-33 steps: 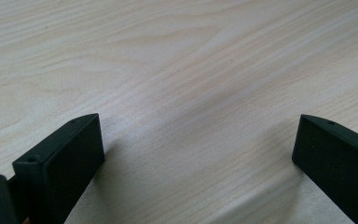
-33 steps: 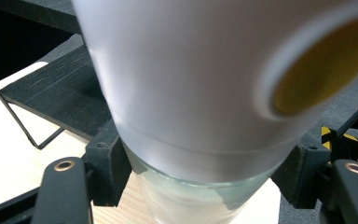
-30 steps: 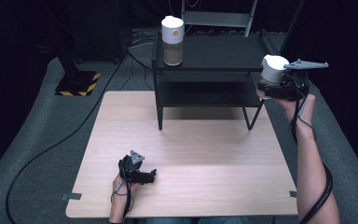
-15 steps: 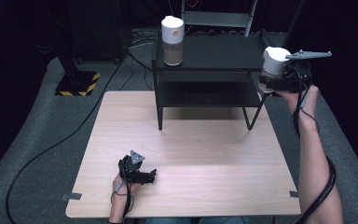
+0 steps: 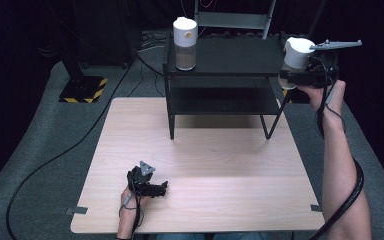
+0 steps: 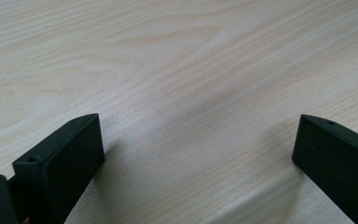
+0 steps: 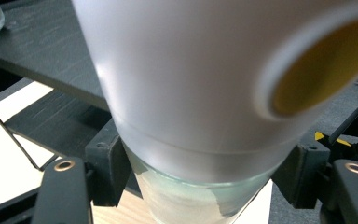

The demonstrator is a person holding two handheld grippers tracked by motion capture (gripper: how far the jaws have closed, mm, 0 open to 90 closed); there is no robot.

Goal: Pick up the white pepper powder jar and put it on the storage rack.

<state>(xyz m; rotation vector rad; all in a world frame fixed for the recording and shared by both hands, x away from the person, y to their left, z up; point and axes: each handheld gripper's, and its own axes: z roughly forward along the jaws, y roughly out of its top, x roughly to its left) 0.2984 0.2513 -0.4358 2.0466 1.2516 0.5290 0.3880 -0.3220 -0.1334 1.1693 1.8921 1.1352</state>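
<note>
Worktop (image 5: 205, 155): light wood, sits on grey carpet, dark surroundings.

Shelf rack (image 5: 225, 70): black, two tiers, stands on the far half of the worktop. Legs rest on the wood.

Jar on shelf (image 5: 185, 44): white lid, clear body with brownish fill in the lower part, upright on the top tier at its left end.

Held jar (image 5: 297, 54): same type, white lid over a clear glass body. It's off the shelf, in the air at the rack's right end, about level with the top tier. In the right gripper view it's tilted toward the camera, and the lid (image 7: 205, 70) shows a round yellowish opening at the top right.

Right hand-held gripper (image 5: 300, 77): clamped on the held jar. Black jaws press on either side of the glass body just under the lid edge, seen close in the right gripper view (image 7: 205, 177). The forearm reaches up along the worktop's right edge, with the cable trailing below it.

Left hand-held gripper (image 5: 147, 186): resting low on the near-left part of the worktop, grey plate on top. Jaws stand wide apart with bare wood between them (image 6: 196, 154). Well apart from both jars.
</note>
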